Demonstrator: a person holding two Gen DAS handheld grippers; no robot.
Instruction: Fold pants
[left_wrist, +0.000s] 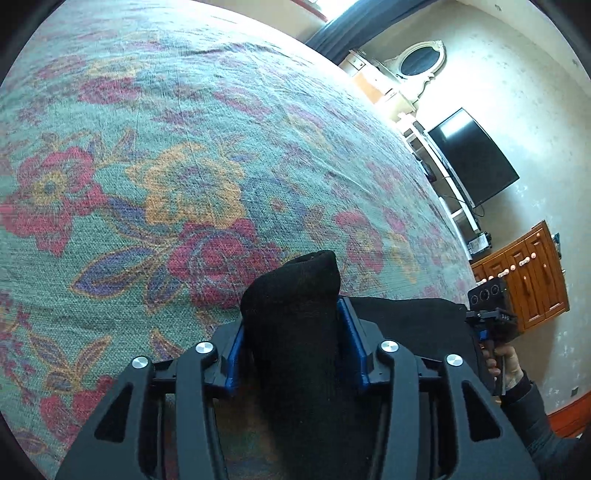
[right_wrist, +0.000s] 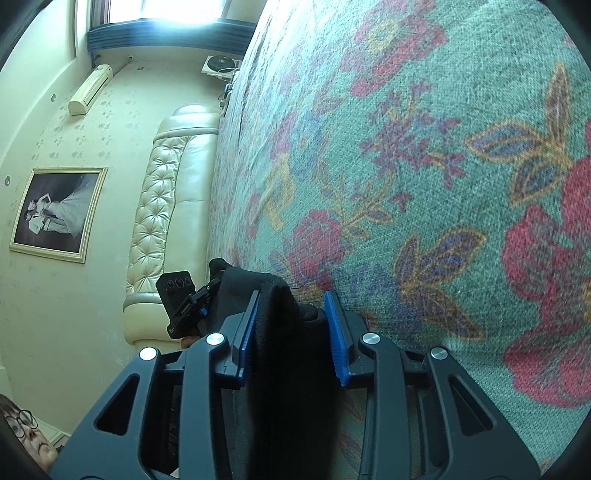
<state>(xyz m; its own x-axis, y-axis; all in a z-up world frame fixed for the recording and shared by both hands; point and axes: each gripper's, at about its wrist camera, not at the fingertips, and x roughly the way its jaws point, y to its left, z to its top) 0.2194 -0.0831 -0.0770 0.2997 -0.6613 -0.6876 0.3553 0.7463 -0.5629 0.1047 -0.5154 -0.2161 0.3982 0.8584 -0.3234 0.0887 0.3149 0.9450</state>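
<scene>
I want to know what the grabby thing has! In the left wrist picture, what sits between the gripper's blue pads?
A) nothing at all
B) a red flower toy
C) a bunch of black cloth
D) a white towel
C: a thick bunch of the black pants fills the gap between the left gripper's blue pads, above the flowered bedspread.

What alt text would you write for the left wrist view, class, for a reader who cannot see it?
The left gripper clamps a bunched fold of black pants between its blue pads, above a floral bedspread. At right, a hand holds the right gripper beside more black cloth, with a wall television and wooden cabinet behind.
</scene>
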